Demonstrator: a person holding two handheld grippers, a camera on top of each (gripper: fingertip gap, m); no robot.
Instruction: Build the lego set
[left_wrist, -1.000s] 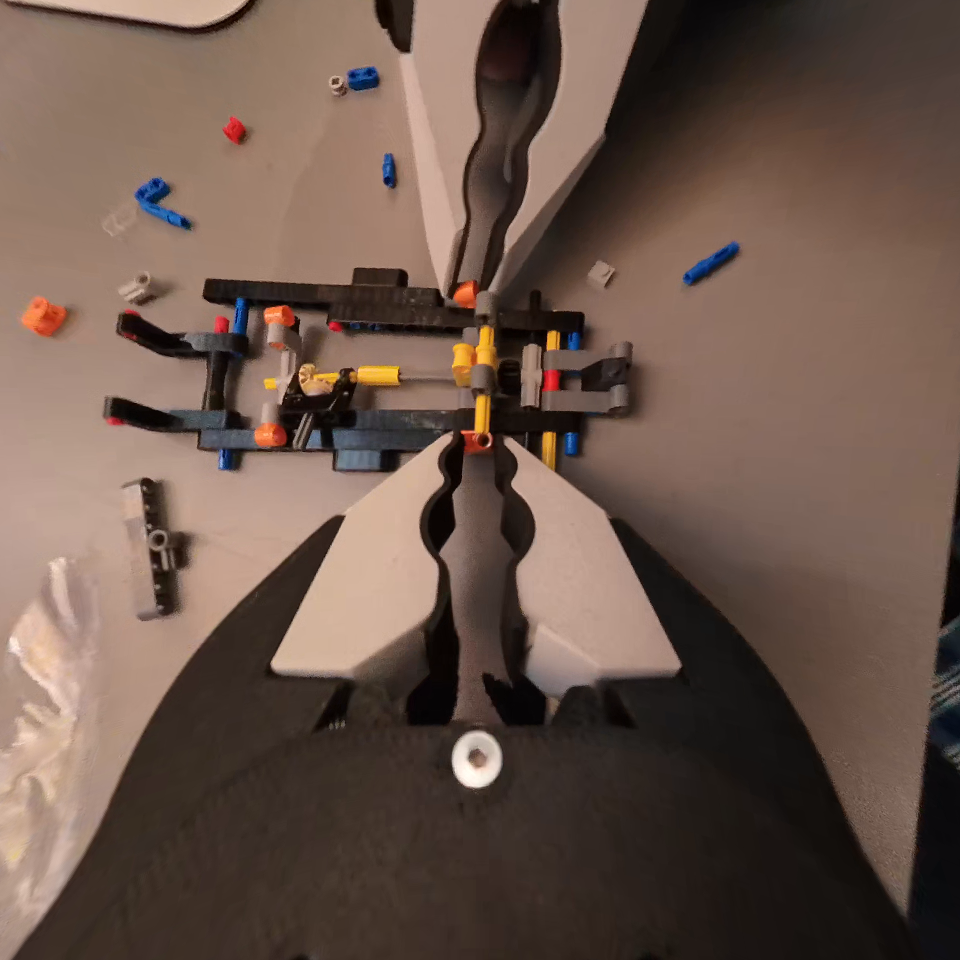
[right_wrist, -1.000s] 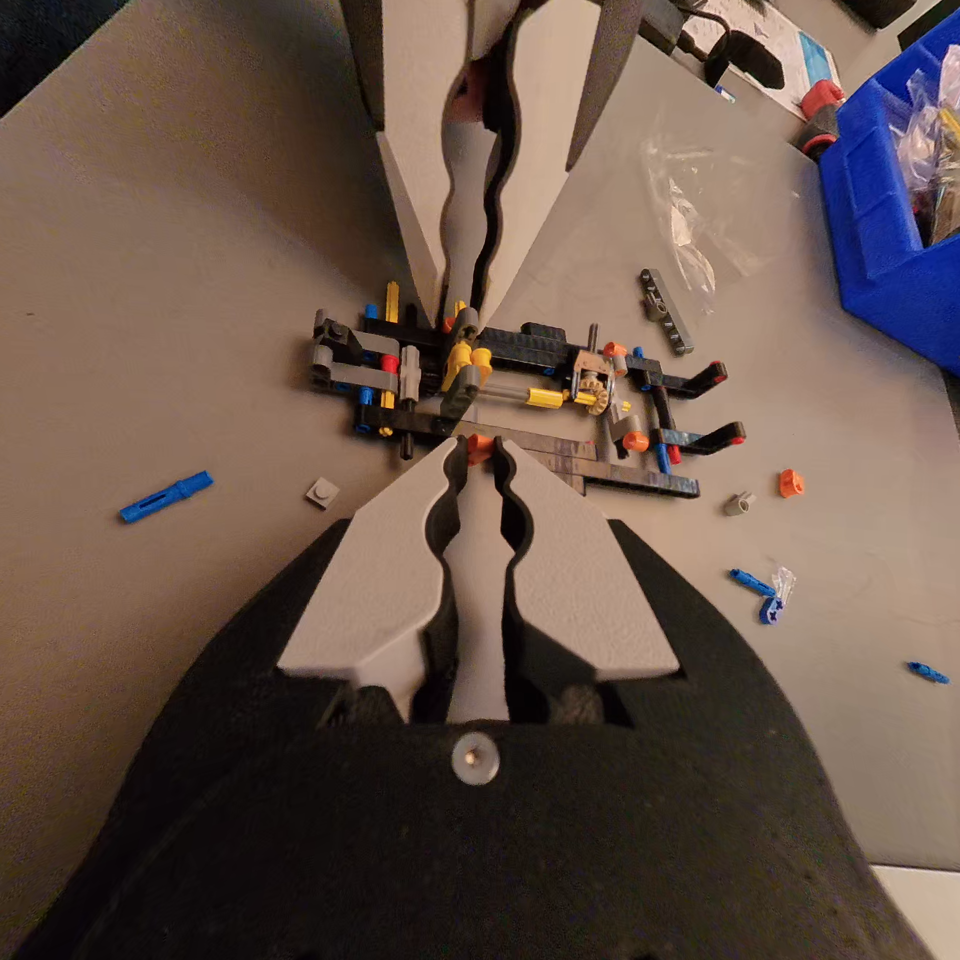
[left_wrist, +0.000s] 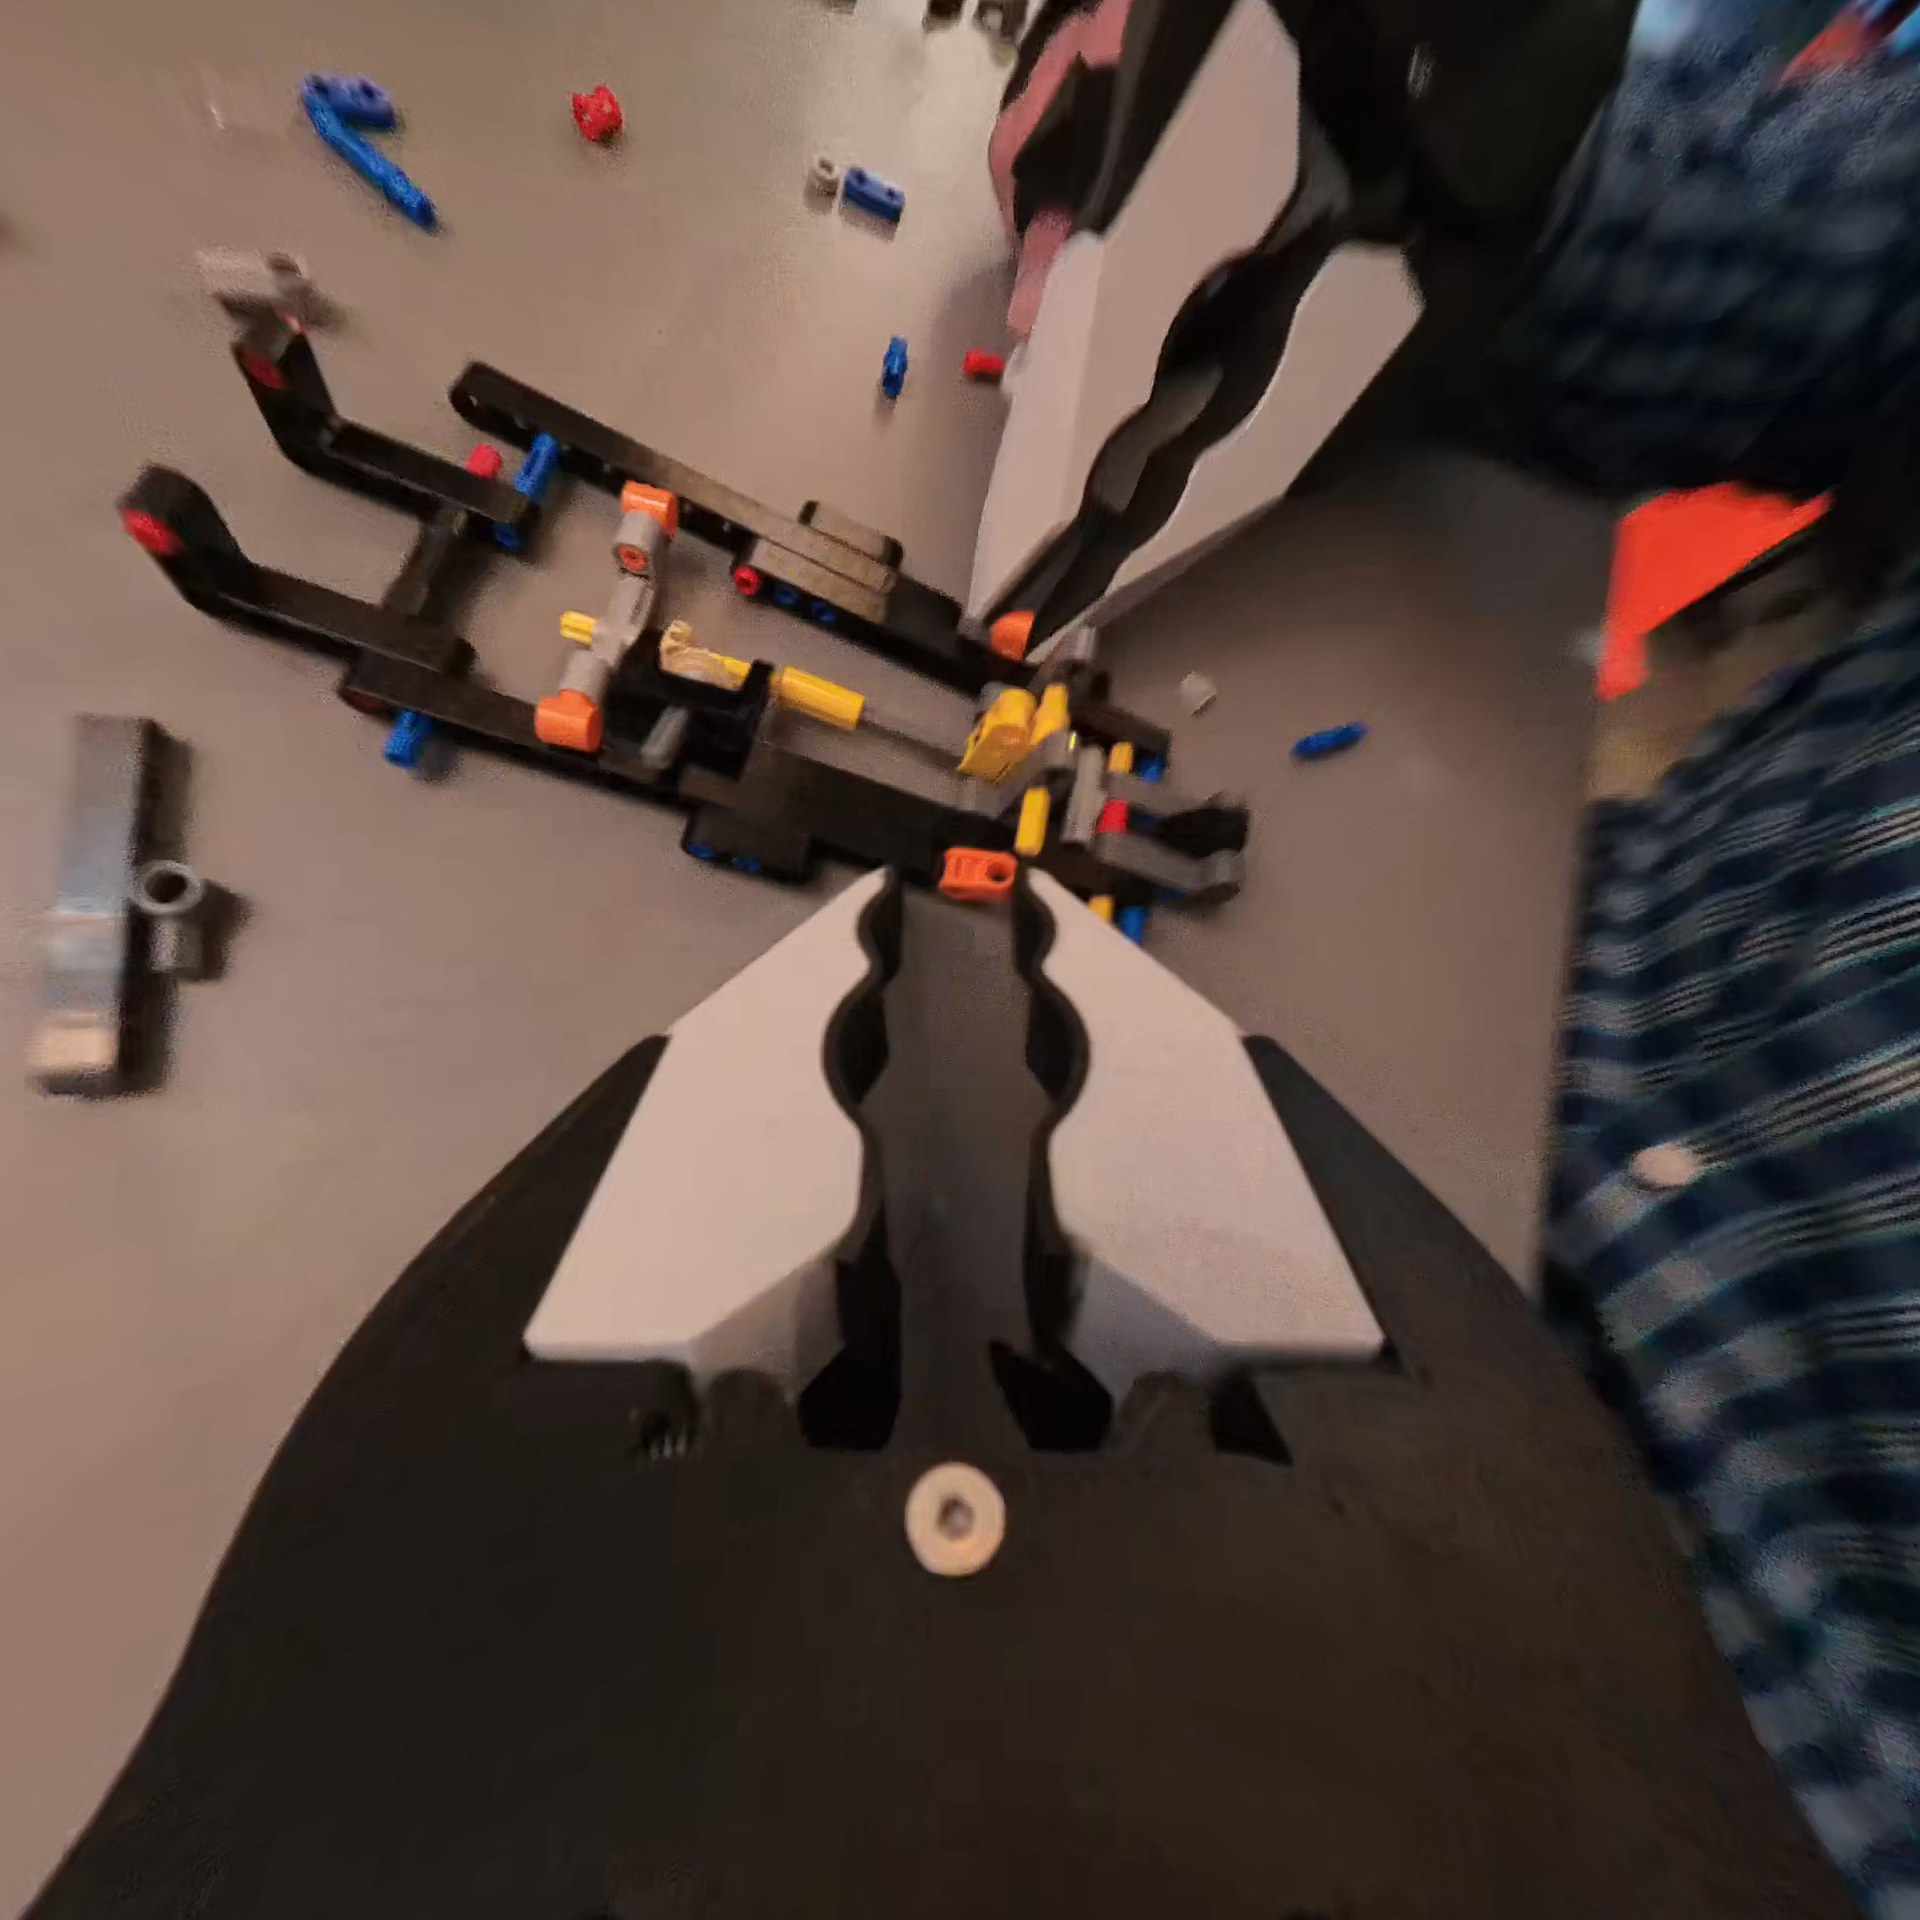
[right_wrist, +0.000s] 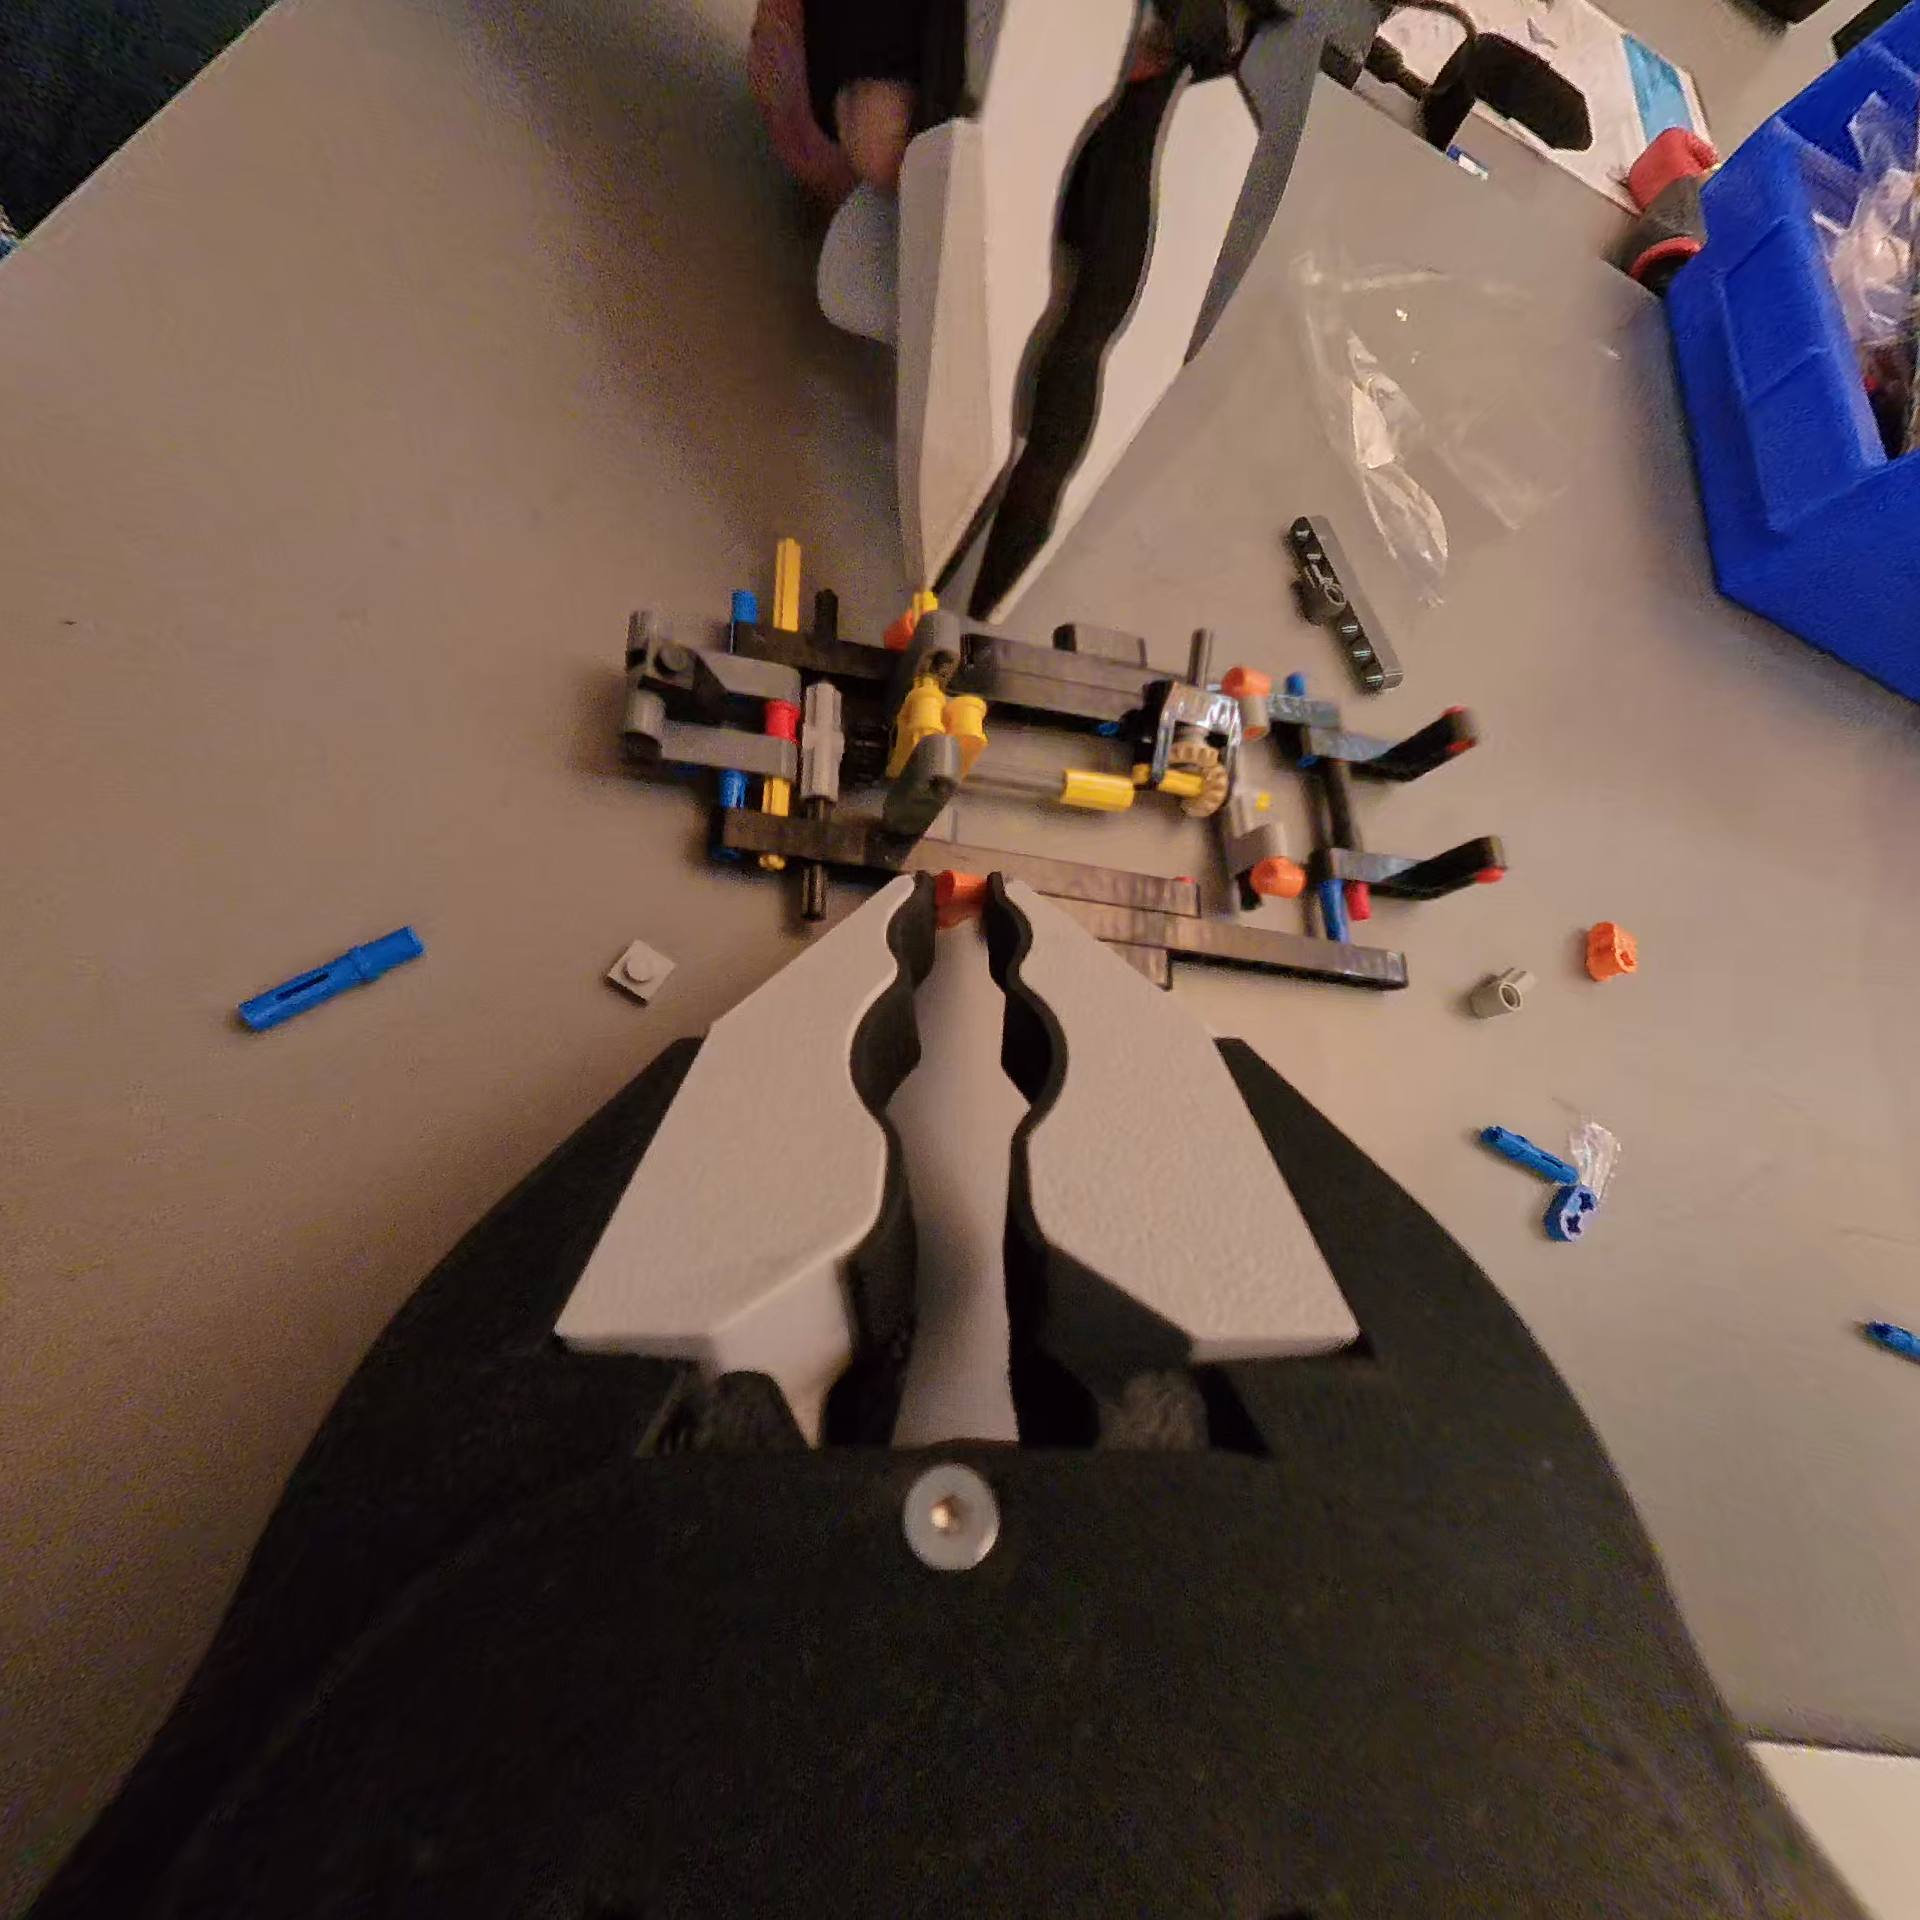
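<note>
Each tool (left_wrist: 961, 883) (right_wrist: 956, 891) pinches an orange connector (left_wrist: 977, 871) (opposite sides) on the chassis (right_wrist: 1039, 769).

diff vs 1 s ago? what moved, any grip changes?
The left wrist view has swung and blurred: the lego frame now runs diagonally across it, where it lay level before. In the right wrist view the frame sits much as it did. Unchanged: left gripper still pinches an orange connector at the frame's edge, right gripper an orange piece on the opposite edge. Loose parts stayed.
</note>
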